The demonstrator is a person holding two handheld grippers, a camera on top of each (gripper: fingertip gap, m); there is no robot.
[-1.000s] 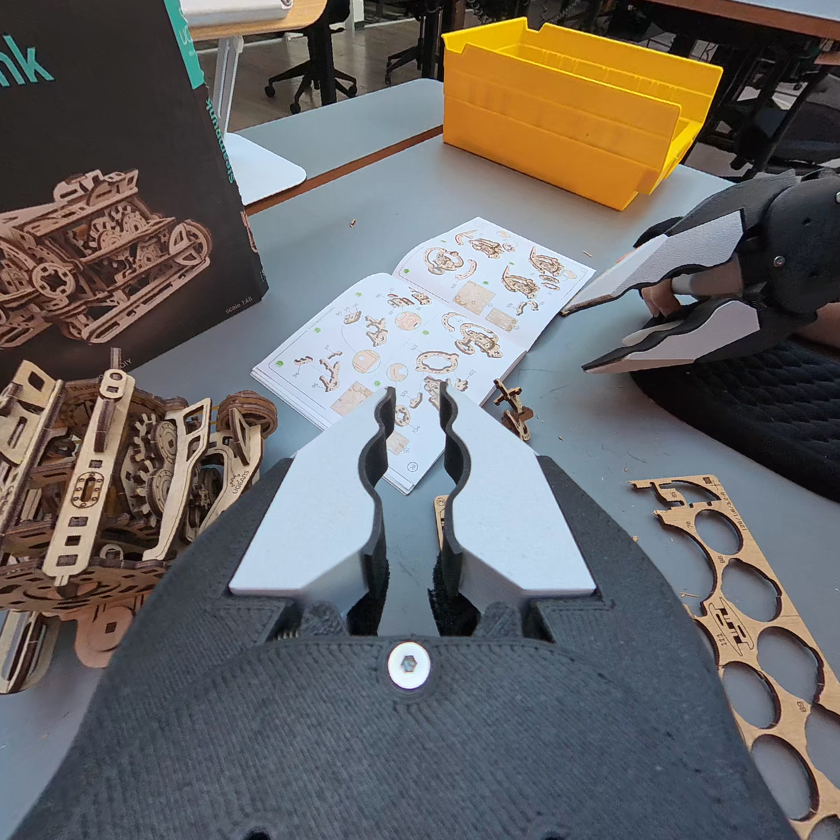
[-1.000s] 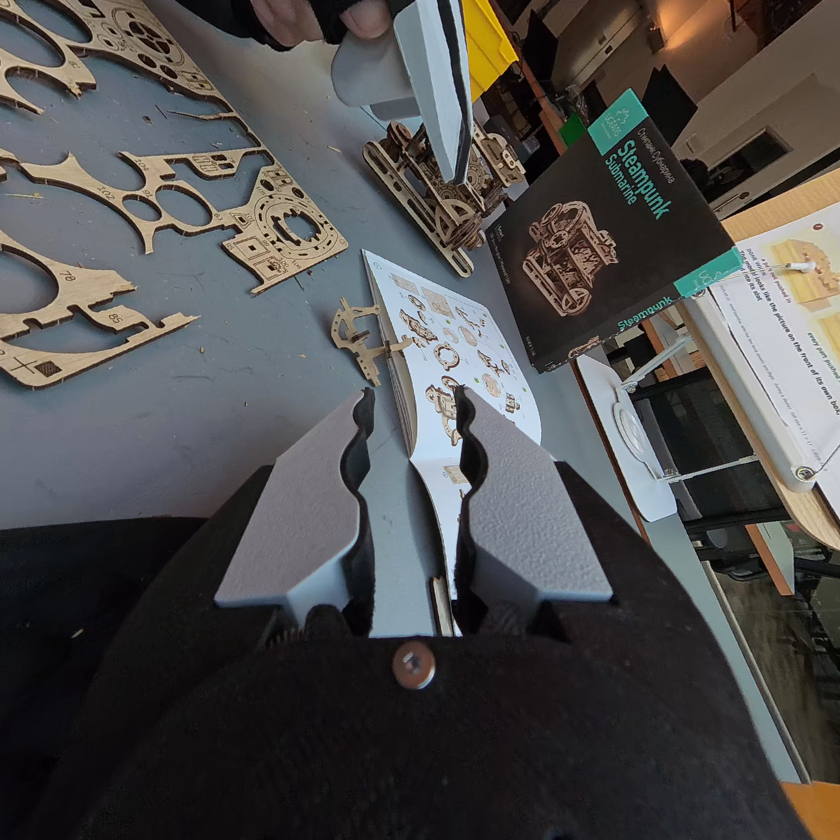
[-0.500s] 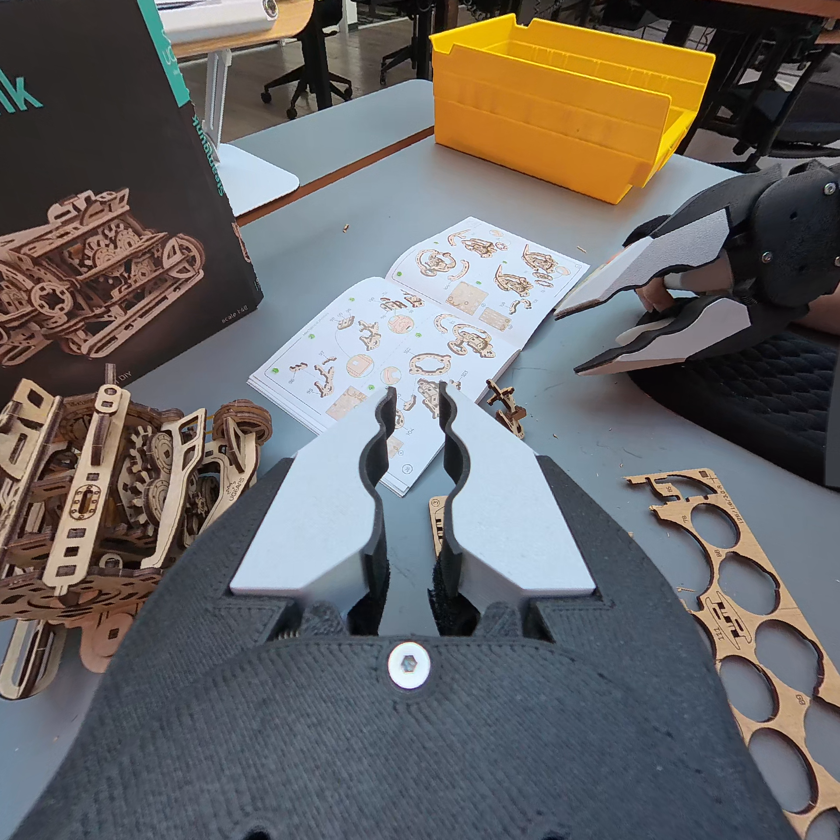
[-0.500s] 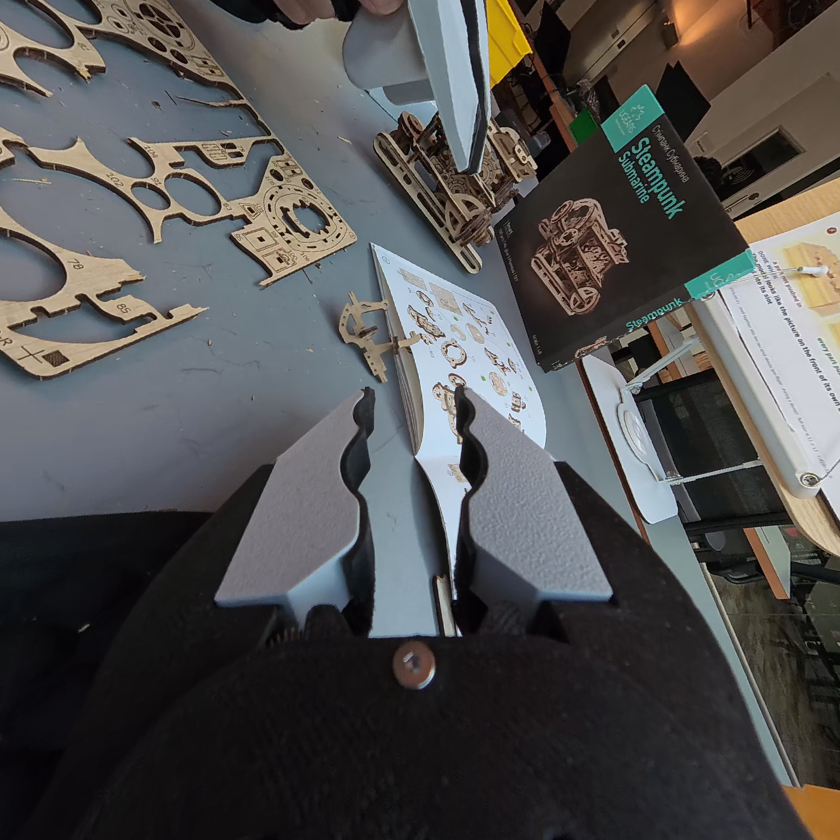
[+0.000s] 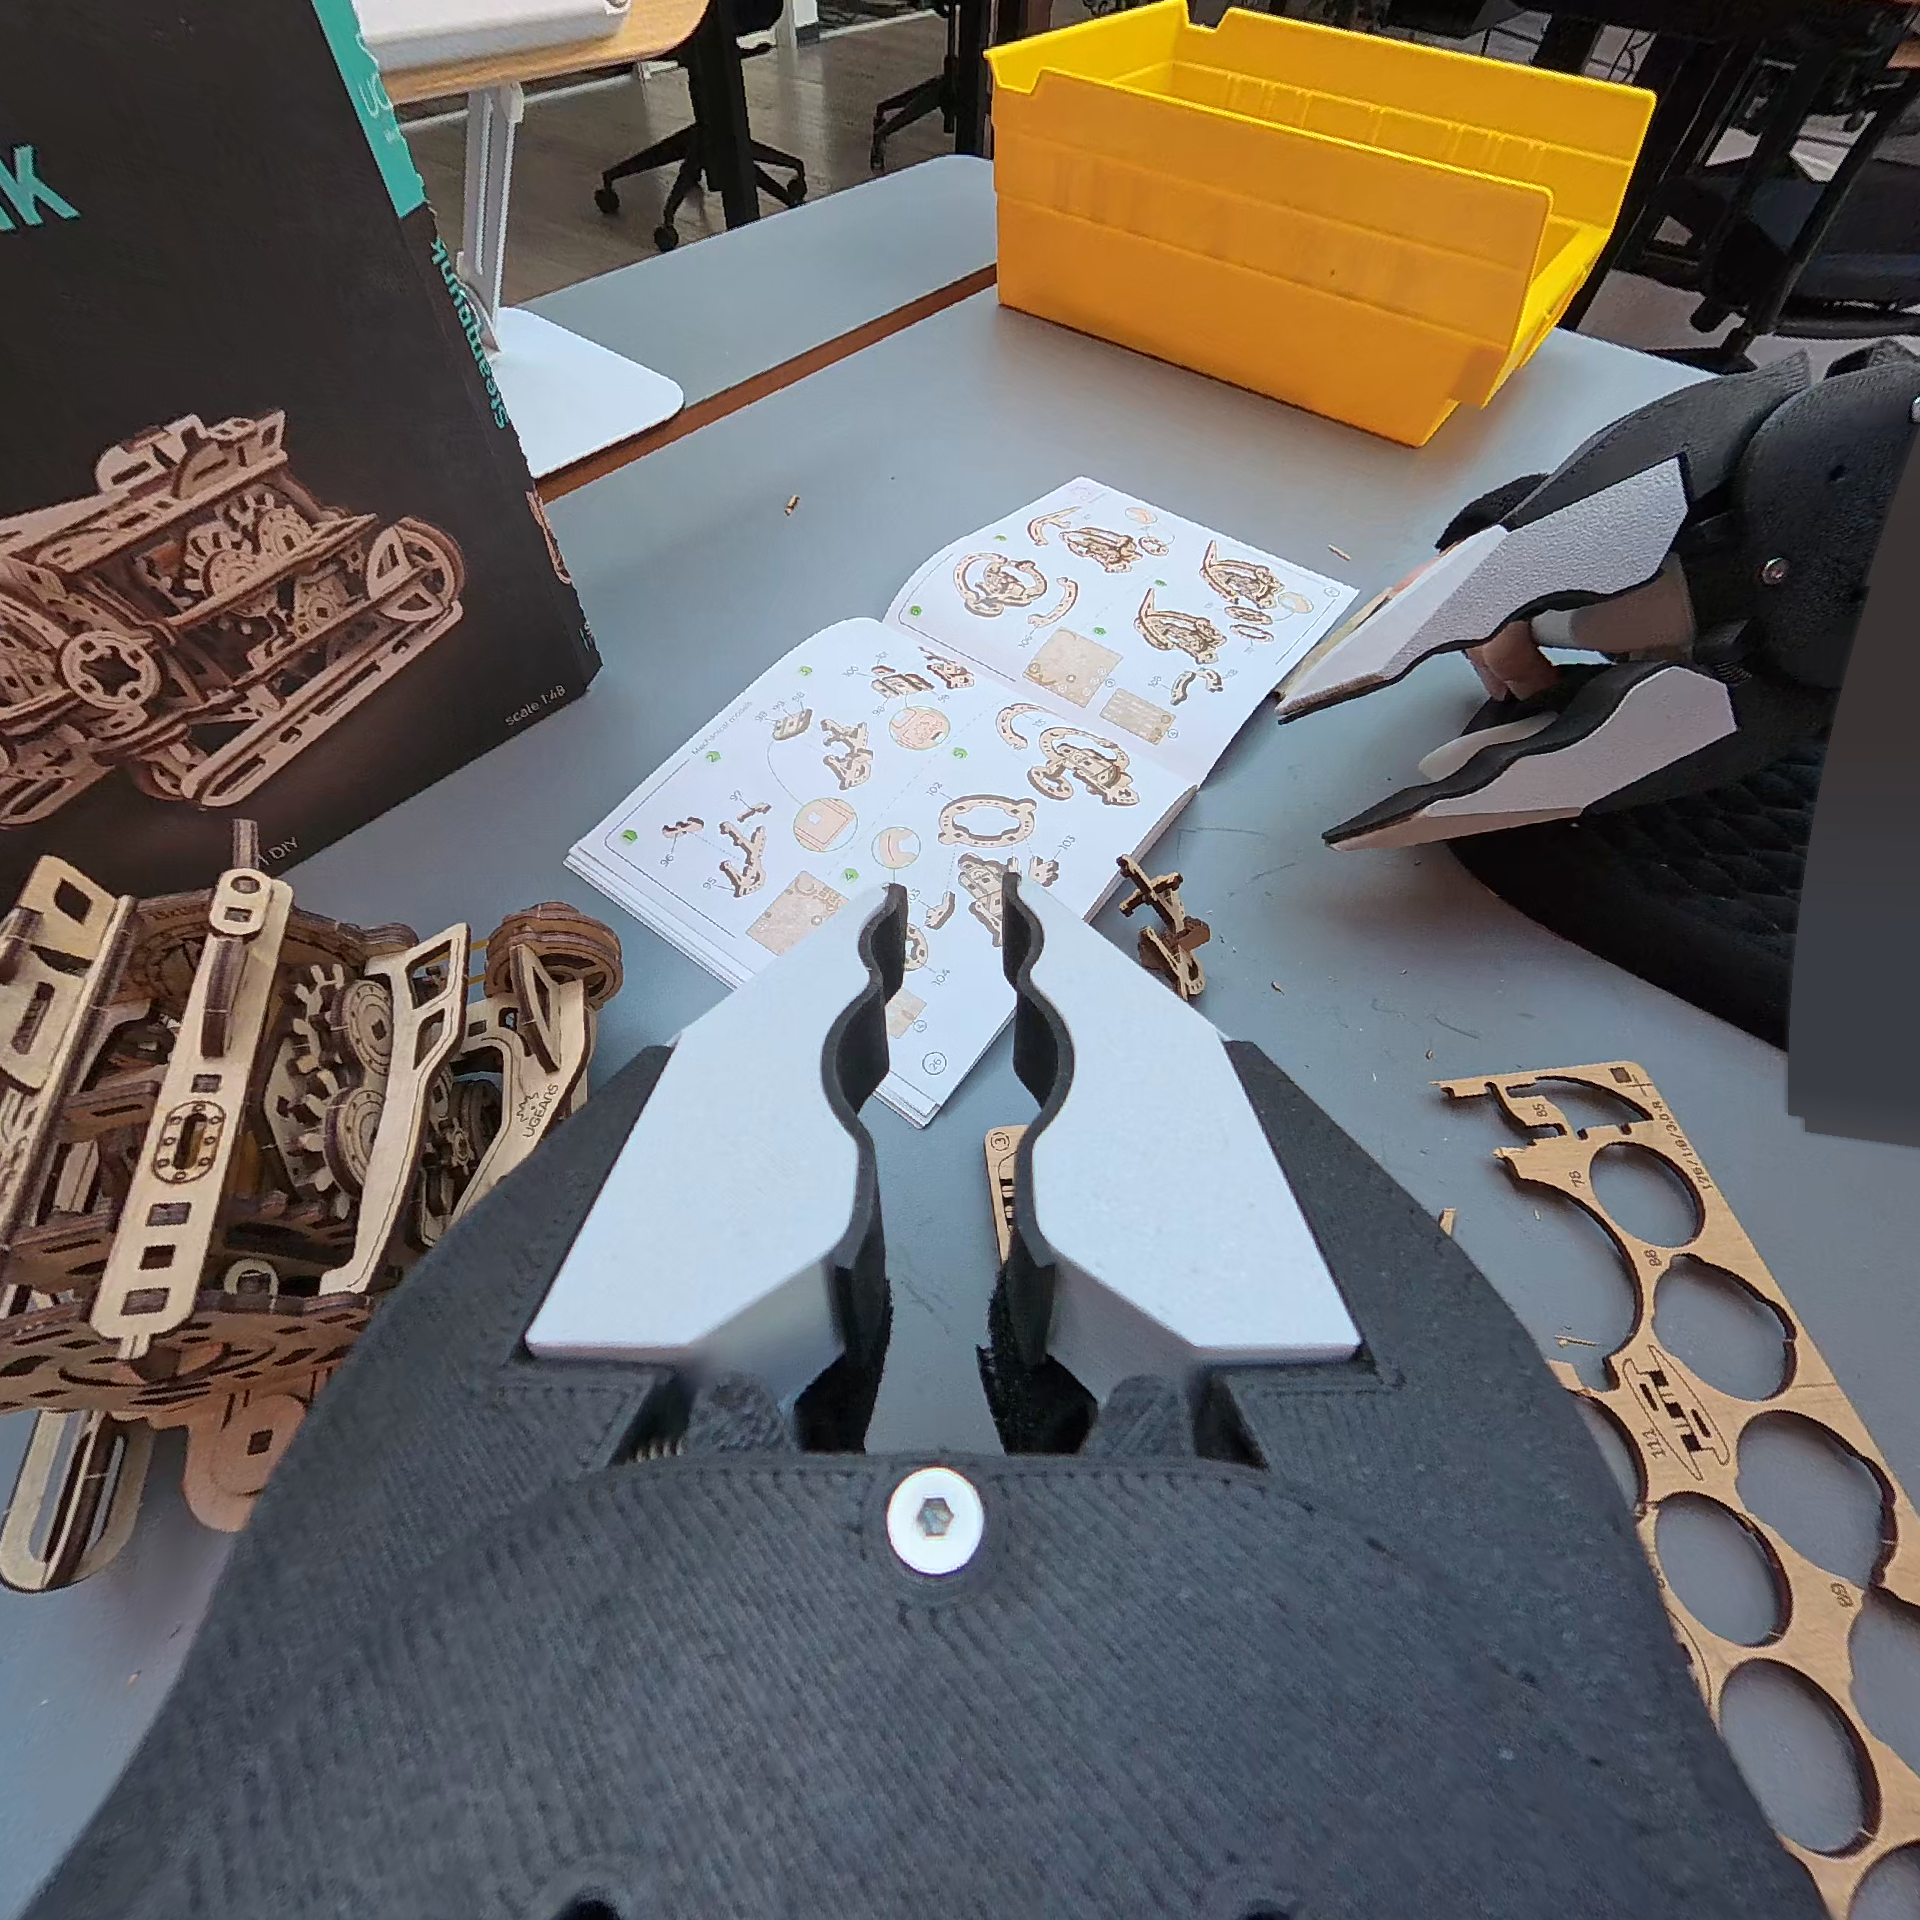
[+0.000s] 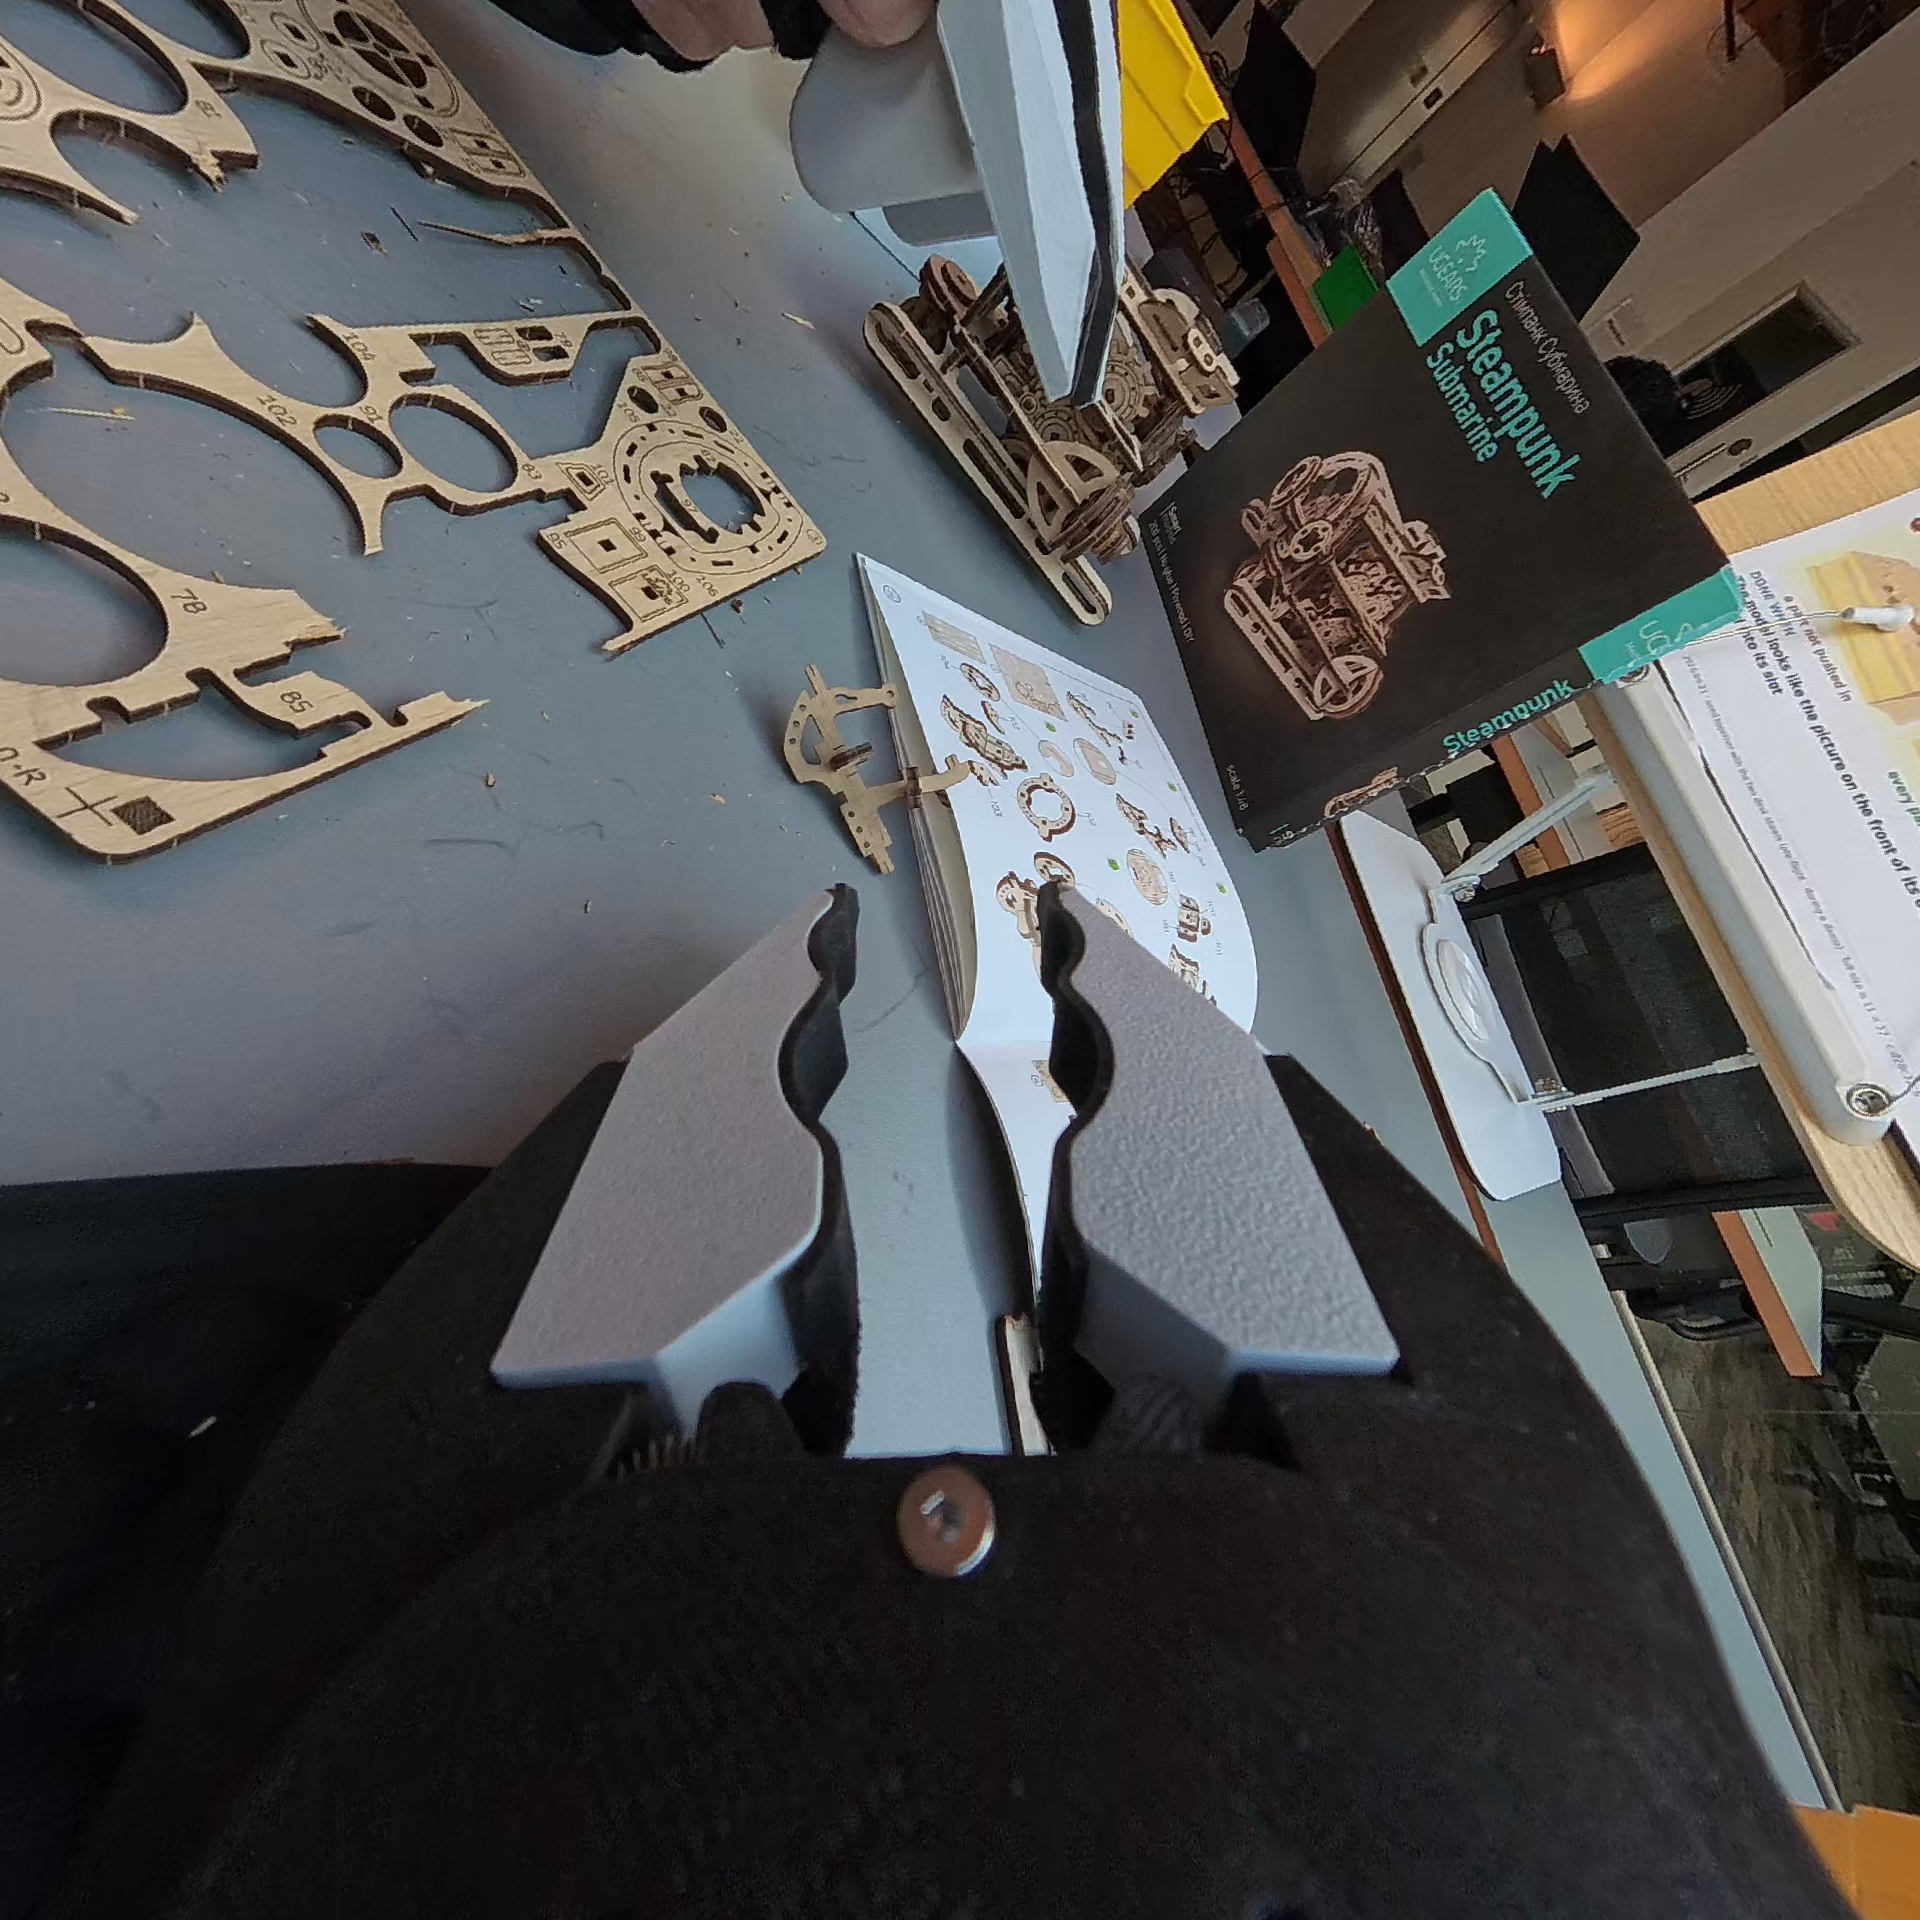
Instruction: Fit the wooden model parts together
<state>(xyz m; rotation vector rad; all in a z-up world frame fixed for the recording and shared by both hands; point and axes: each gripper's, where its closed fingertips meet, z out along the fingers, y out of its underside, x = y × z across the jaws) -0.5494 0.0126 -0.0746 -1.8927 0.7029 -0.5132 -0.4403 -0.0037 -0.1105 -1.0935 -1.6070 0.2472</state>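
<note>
A small wooden sub-assembly (image 5: pixel 1164 920) lies on the grey table by the edge of the open instruction booklet (image 5: pixel 935 748). It also shows in the right wrist view (image 6: pixel 842 758). The large, part-built wooden model (image 5: pixel 239 1122) stands at the left, and in the right wrist view (image 6: pixel 1049 447) it is behind the left gripper. My left gripper (image 5: pixel 951 899) is open and empty above the booklet's near corner. My right gripper (image 6: pixel 945 899) is open and empty, pointing at the small sub-assembly. It shows at the right of the left wrist view (image 5: pixel 1311 774).
Punched-out plywood sheets lie at the right (image 5: pixel 1714 1455) and spread across the table (image 6: pixel 416 436). The dark kit box (image 5: pixel 208 416) stands at the back left. A yellow bin (image 5: pixel 1278 218) sits at the far edge. A black mat (image 5: pixel 1662 914) lies under the right gripper. About 12 cm separates my left fingertips from my right.
Both grippers have drifted only slightly. Their jaws stand as before, and no part on the table has moved.
</note>
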